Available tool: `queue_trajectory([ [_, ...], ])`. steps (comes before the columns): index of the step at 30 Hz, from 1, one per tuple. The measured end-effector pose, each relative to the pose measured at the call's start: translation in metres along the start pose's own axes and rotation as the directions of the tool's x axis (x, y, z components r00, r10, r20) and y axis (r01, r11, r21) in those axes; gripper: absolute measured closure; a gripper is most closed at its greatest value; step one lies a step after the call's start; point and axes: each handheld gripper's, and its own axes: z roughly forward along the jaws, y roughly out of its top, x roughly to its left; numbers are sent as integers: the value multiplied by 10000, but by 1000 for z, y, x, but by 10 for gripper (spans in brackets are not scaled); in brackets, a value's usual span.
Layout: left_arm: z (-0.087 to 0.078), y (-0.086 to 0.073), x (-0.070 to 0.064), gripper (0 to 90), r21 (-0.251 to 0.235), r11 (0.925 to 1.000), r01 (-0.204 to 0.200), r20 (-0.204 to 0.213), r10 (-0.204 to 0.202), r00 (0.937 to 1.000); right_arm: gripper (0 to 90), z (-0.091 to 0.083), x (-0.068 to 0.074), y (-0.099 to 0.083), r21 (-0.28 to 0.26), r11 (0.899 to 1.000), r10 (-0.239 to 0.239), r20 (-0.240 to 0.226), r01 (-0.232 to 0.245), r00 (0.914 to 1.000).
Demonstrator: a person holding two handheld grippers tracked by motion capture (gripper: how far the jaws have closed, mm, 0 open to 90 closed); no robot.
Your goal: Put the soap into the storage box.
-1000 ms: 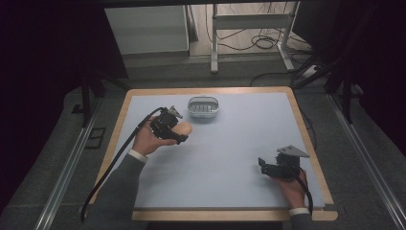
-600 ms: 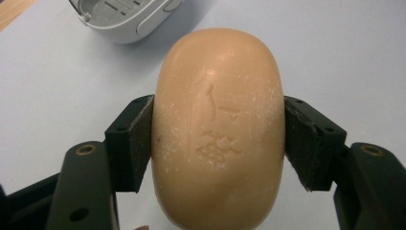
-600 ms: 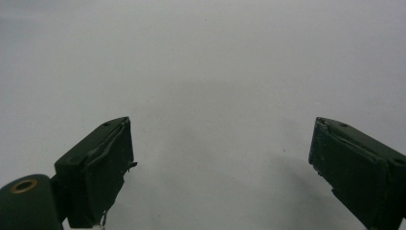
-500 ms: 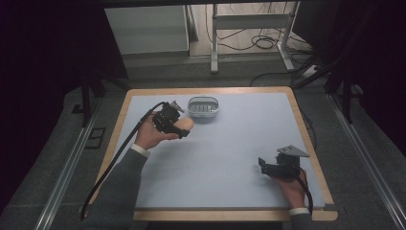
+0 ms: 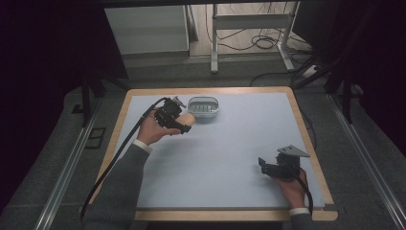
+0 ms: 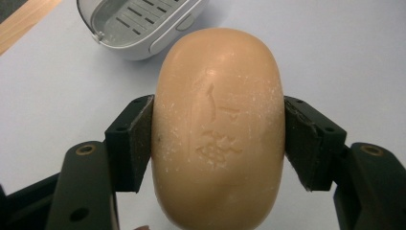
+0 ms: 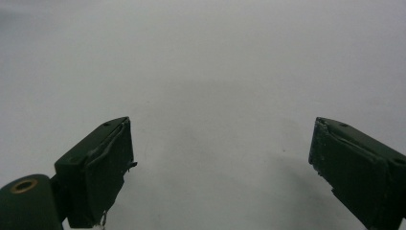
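Soap [image 6: 218,129] sits clamped between the left gripper [image 5: 178,122] pads at mid-frame, off the table. Carry it level and release low over the grey slotted dish [image 5: 203,107], upper centre. Lower right, the right gripper [image 5: 273,166] rests agape, empty.

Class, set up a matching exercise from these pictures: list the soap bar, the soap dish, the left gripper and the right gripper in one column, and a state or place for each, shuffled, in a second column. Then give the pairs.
Column one:
1. soap bar
2. soap dish
3. left gripper
4. right gripper

Column two:
A. open, holding nothing, near the table's right front
B. clamped between two black jaws
C. empty, at the table's far edge
D. shut on something tan

Pairs: 1-B, 2-C, 3-D, 4-A
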Motion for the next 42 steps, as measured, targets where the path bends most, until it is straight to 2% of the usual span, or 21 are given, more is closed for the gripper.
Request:
queue_trajectory([
  [11,6,4,8,328,7,9999,152,-31,-152,9999,79,0,0,0,22,10000,0,1,0,10000],
  [22,15,15,14,328,71,10000,6,68,-7,10000,79,0,0,0,41,10000,-8,17,8,10000],
  [29,17,25,18,328,168,9997,-170,-44,171,9998,79,0,0,0,43,10000,1,26,-1,10000],
  [31,17,26,19,328,20,10000,-17,25,17,10000,79,0,0,0,40,10000,10,24,-10,10000],
  [38,20,33,24,328,228,9996,-159,-123,162,9998,79,0,0,0,39,10000,9,25,-9,10000],
  [42,22,37,25,328,207,9997,-161,6,160,9999,79,0,0,0,36,10000,38,16,-38,10000],
])
